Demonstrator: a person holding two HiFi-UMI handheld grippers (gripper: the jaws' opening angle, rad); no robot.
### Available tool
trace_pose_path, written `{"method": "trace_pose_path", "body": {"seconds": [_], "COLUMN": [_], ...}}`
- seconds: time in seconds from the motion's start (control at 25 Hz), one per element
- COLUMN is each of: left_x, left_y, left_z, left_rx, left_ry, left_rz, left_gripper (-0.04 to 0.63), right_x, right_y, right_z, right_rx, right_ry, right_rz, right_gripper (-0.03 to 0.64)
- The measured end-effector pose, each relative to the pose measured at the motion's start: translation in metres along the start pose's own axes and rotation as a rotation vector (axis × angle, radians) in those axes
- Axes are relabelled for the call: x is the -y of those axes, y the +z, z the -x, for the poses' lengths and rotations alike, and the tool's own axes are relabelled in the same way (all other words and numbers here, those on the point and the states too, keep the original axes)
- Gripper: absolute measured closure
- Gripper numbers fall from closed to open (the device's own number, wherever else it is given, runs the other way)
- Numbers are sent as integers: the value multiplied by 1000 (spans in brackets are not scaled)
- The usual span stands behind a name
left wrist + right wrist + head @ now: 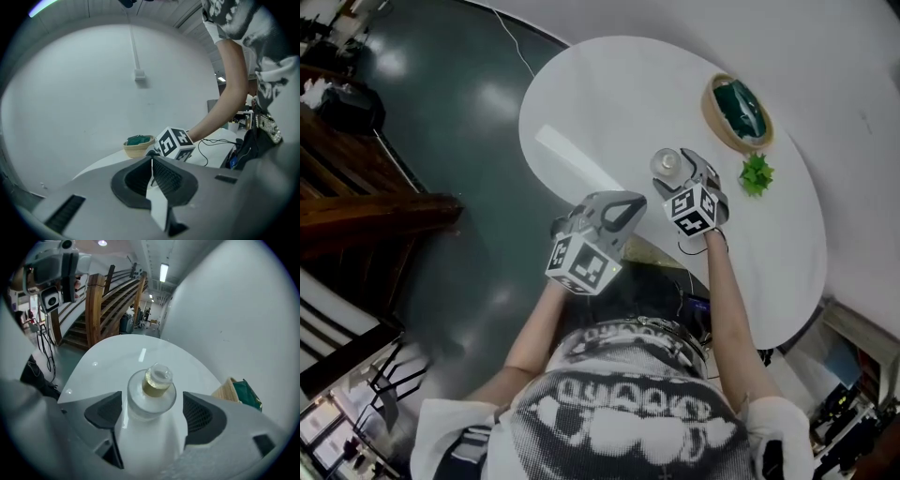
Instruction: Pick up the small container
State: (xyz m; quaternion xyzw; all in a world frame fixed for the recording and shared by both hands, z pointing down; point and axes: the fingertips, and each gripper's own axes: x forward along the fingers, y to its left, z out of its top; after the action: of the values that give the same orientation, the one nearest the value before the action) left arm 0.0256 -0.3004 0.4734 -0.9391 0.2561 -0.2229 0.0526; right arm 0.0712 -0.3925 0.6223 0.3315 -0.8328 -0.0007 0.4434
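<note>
The small container (666, 164) is a clear round glass bottle with a gold neck and a clear stopper. It stands upright on the white round table (600, 103). My right gripper (682, 174) is open, one jaw on each side of the bottle. In the right gripper view the container (151, 389) sits between the dark pads (202, 414), with a thin gap on both sides. My left gripper (630, 204) is shut and holds nothing. It hovers over the table's near edge, left of the right gripper. The left gripper view shows the left gripper (151, 174) with its jaws pressed together.
A woven basket (737, 112) with a dark green thing inside stands at the table's far right; a small green plant (757, 174) lies just right of the right gripper. Wooden stairs (366, 202) rise on the left, across the dark floor. Cables (694, 300) hang by the near table edge.
</note>
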Motion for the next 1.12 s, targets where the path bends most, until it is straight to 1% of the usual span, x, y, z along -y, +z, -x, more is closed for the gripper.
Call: {"method": "trace_pose_path", "body": {"seconds": [0.24, 0.6, 0.68, 0.76, 0.84, 0.96, 1.12], "left_x": [1, 2, 1, 0, -1, -2, -3], "left_y": [-4, -13, -14, -17, -20, -25, -27], "left_z": [-4, -6, -4, -1, 2, 5, 12], "left_rx": [-20, -50, -56, -61, -67, -76, -82], "left_ry": [6, 8, 13, 19, 23, 27, 30], "left_rz": [8, 17, 21, 27, 33, 35, 38], "left_gripper": [588, 586, 588, 587, 587, 588, 587], "right_x": [2, -7, -10, -11, -12, -13, -14], "right_y": [5, -2, -3, -3, -2, -1, 1], "right_z": [-14, -35, -37, -37, -37, -36, -33], "right_rx": [13, -21, -24, -14, -2, 5, 14], "right_ry": [58, 131, 154, 177, 192, 185, 145], "right_rz": [-18, -3, -14, -29, -37, -42, -49], "right_gripper": [213, 216, 234, 236, 268, 272, 275]}}
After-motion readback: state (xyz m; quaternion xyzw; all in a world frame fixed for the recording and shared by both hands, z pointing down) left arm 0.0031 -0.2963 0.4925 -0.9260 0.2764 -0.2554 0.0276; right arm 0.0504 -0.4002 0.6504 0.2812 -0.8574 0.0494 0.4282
